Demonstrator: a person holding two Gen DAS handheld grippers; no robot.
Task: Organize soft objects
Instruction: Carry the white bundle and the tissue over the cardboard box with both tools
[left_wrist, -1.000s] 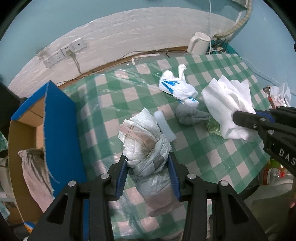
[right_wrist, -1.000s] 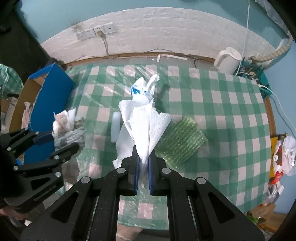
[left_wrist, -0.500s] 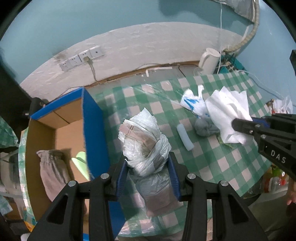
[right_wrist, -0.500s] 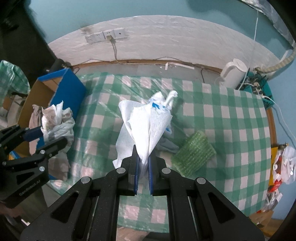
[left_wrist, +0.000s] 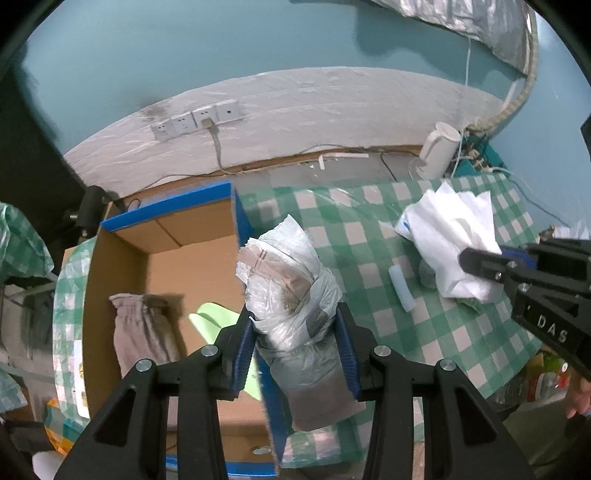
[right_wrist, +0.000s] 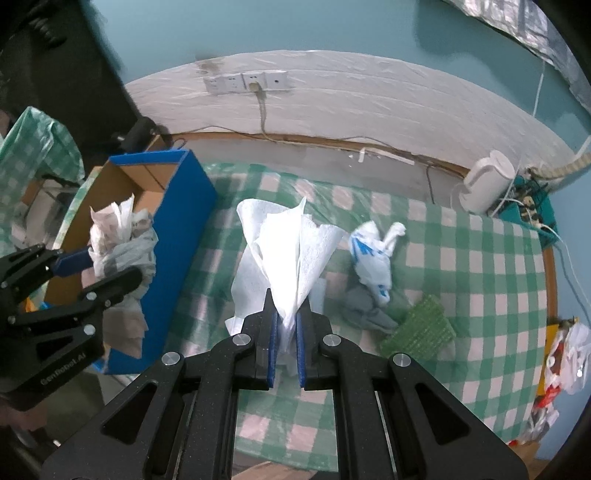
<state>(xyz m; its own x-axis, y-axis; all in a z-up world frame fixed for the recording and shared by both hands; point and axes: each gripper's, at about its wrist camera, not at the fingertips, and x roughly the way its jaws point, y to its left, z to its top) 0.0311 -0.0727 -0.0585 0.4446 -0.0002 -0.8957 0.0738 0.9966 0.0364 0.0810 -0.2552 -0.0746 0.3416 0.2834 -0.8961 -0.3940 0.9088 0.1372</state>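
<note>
Since carried boxward: bundle (left_wrist: 291, 280) over box (left_wrist: 162, 221).

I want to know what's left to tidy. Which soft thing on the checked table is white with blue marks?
The knotted plastic bag, lying by the grey cloth. The bubble wrap beside them is green, and the white tissue is held in the right gripper.

Home room: checked tablecloth (right_wrist: 461, 258), kettle (right_wrist: 485, 182), wall sockets (right_wrist: 245, 82)

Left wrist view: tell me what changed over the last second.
The left gripper carried its crumpled plastic bundle from over the checked table toward the open cardboard box. The right gripper followed, lifting the white tissue. Both grips stayed unchanged.
</note>
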